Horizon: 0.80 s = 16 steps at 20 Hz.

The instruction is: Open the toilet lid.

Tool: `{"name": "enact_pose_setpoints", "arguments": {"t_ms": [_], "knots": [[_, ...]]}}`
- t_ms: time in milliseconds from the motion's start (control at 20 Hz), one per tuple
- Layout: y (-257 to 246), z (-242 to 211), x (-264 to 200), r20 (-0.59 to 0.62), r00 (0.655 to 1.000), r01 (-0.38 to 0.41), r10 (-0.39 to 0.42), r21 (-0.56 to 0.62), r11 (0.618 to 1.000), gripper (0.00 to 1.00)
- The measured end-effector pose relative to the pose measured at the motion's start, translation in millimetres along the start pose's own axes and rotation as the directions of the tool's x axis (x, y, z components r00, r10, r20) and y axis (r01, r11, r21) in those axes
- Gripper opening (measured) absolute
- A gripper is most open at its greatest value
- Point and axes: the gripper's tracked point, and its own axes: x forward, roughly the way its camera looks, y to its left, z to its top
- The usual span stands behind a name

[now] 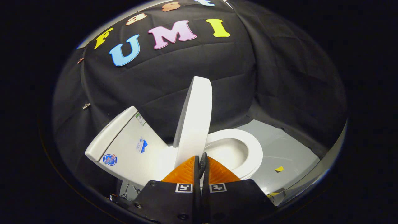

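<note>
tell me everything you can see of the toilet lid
The toilet lid is a white, smooth, glossy oval panel, plastic by its look. It stands raised, nearly upright and seen almost edge-on, between the tank and the open seat ring. Its lower edge sits just ahead of the gripper, whose fingers are closed together; whether they touch it is unclear.

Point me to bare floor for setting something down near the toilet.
Free: grey floor between seat and booth wall, apart from a yellow marker. Crowded: raised lid and tank, just beyond the shut gripper.
</note>
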Motion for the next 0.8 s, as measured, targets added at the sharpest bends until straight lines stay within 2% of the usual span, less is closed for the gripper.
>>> {"name": "enact_pose_setpoints", "arguments": {"t_ms": [450,800], "knots": [[111,6,-23,0.069,0.992,-0.096,0.109,-0.171,0.981,0.05],[171,-6,-25,0.068,0.981,-0.160,0.181,-0.241,0.957,0.05]]}}
